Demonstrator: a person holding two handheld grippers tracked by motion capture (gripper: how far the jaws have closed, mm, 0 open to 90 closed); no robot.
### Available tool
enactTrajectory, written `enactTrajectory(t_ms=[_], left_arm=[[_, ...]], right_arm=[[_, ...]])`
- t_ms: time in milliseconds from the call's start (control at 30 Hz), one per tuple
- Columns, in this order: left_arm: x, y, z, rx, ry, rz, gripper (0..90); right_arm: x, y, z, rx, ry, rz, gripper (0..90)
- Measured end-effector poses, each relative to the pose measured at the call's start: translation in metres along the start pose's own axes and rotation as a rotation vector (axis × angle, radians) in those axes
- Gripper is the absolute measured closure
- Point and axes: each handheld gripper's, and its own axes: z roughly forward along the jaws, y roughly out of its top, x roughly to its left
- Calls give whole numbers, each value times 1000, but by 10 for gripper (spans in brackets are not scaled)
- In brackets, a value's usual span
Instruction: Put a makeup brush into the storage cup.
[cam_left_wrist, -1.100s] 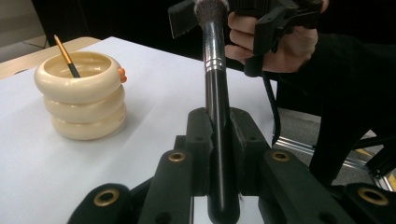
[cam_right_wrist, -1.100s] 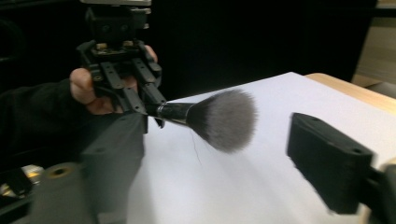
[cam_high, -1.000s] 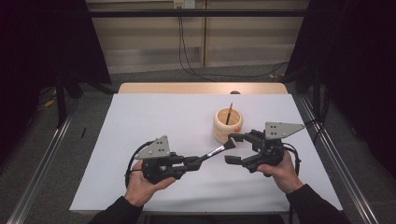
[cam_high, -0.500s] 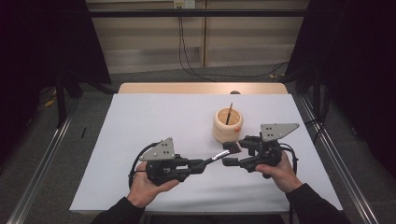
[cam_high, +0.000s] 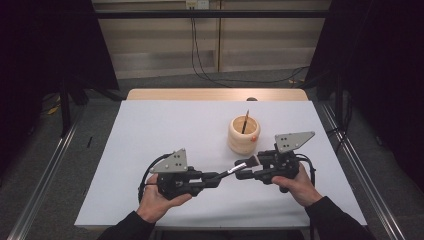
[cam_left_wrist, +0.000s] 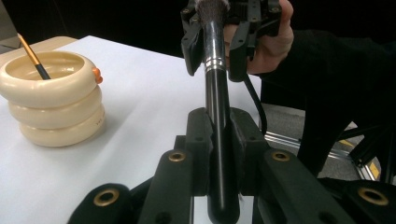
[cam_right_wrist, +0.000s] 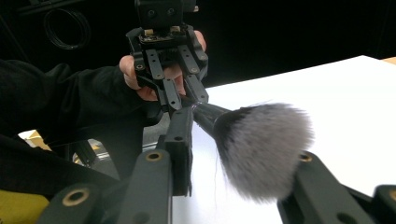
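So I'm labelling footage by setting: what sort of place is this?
Likely a recording rig or lab, not a home: a table under a white sheet, metal rails along the floor, dark curtains at the sides, and cables hanging down the back wall.

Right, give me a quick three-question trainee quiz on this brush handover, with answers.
1. True or false: the left gripper is clamped on the handle of the makeup brush.
2. What stands in the cream ringed pot? A: a thin orange-handled brush. B: scissors. C: a spoon.
3. Which part of the makeup brush lies between the jaws of the right gripper?

Key
1. True.
2. A.
3. The bristle head. The jaws have just been closing around it and do not yet look pressed on it.
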Motion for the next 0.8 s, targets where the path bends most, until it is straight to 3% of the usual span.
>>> enactTrajectory(t_ms=[500,800], left_arm=[[4,-5,4,8,-43,27,792],[6,-11,11,38,-37,56,781]], right_arm=[[-3,0,-3,-2,57,15,747],[-4,-1,-3,7,75,19,780]])
